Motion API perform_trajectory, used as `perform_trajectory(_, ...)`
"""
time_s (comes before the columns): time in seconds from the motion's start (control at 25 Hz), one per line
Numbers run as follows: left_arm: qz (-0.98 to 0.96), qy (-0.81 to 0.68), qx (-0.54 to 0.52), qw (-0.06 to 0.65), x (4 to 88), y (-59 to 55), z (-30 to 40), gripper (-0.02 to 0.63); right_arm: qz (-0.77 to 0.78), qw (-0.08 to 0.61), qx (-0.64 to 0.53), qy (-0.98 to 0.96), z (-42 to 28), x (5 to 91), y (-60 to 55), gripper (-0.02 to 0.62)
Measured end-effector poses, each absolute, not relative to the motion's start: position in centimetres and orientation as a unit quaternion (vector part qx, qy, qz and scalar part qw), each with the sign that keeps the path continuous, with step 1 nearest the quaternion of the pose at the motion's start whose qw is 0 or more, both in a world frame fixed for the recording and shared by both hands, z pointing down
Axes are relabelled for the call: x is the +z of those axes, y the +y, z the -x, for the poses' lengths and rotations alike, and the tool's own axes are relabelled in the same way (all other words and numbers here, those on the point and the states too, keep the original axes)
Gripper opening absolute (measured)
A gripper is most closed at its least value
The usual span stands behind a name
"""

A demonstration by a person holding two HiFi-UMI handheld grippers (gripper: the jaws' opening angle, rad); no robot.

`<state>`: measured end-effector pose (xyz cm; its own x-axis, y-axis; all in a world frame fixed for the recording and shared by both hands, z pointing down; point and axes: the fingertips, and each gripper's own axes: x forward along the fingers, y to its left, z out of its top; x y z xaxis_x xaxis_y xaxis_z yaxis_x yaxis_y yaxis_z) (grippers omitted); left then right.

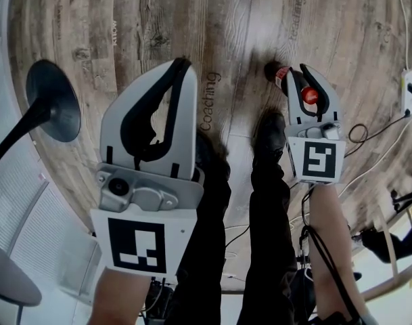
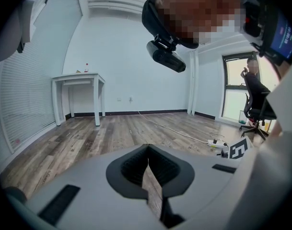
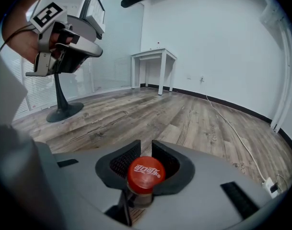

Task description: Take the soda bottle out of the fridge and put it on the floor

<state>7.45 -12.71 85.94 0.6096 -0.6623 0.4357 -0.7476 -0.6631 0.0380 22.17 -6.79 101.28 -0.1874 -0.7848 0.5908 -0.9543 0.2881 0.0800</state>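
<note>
Soda bottle (image 3: 146,174): held by the neck in the right gripper (image 3: 146,145), cap uppermost, over the floor (image 1: 158,26) and just ahead of the person's black shoes (image 1: 270,134). No view shows whether its base touches the floor.

Materials and shapes:
- The cap (image 1: 308,95) is round, smooth and red, with white script printed on top.
- The body below it is dark, with a red label band visible in the head view.
- The floor is wood-grain plank laminate in grey-brown tones.
- Both grippers have pale grey moulded shells with black ribbed pads.

Finger state:
- The right gripper's fingers (image 3: 118,164) are partly closed. Their pads press the bottle's neck from both sides, directly beneath the cap.
- The left gripper (image 2: 148,146) has its fingers (image 2: 129,169) closed tip to tip, leaving only a narrow slit. Nothing is between them.

Surroundings:
- A black stand (image 3: 64,110) with a round disc base rests on the floor to the person's left, well apart from the bottle.
- A white worktop (image 3: 153,55) on straight legs stands against the far wall.
- A white cable (image 3: 232,128) runs across the floor to a white power strip (image 1: 408,90) on the person's right.
- An office chair (image 2: 255,102) stands by the window.
</note>
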Motion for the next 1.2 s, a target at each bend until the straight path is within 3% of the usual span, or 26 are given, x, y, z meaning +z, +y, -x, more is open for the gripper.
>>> perform_trajectory(0.4,-0.891,-0.398,0.189,0.109,84.8,-12.5,-7.4,0.017,-0.552,0.299,0.149,-0.764,-21.0,101.4,-6.9,0.103)
perform_trajectory(0.52,-0.891,-0.399,0.188,0.109,84.5,-12.7,-7.5,0.017,-0.539,0.307,0.167,-0.766,-20.4,101.6,-6.5,0.165)
perform_trajectory(1.2,-0.889,-0.414,0.170,0.099,81.0,-13.5,-6.7,0.017,-0.533,0.268,0.132,-0.792,-18.2,96.8,-7.9,0.181)
